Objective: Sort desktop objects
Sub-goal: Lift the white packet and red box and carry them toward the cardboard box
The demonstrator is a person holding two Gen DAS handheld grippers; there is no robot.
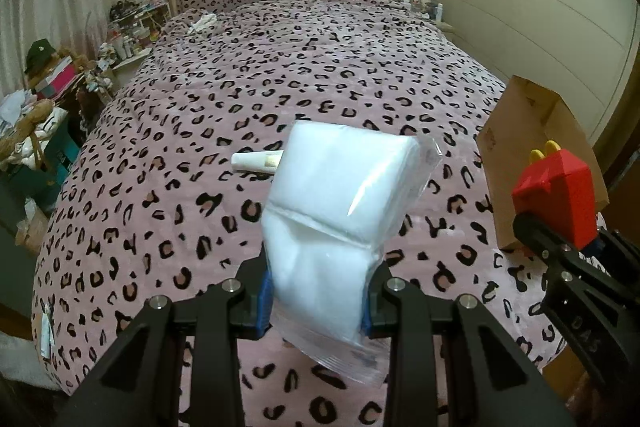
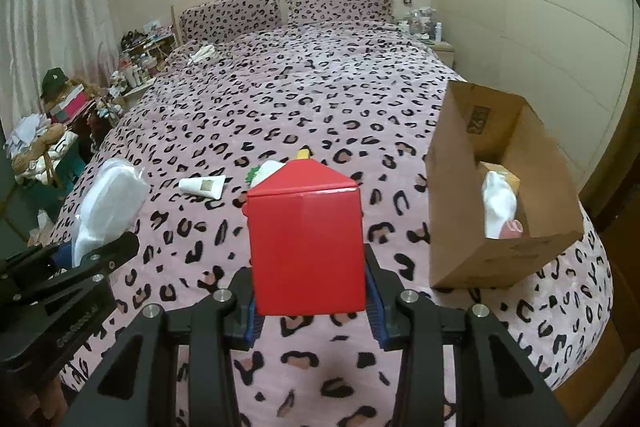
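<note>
Leopard-print bed [image 2: 320, 99] | left gripper [image 1: 318, 301] jaws clamp plastic pack [image 1: 336, 211]; right gripper [image 2: 312, 307] jaws clamp red box [image 2: 306, 243]; no legible writing

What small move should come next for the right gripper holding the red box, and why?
Probably carry the red house-shaped plastic box rightward over the open brown cardboard box before releasing. The right gripper is shut on it above the leopard-print bedspread, the carton stands open just to its right with white items already inside, and the left gripper holds a clear bag of white pads.
</note>
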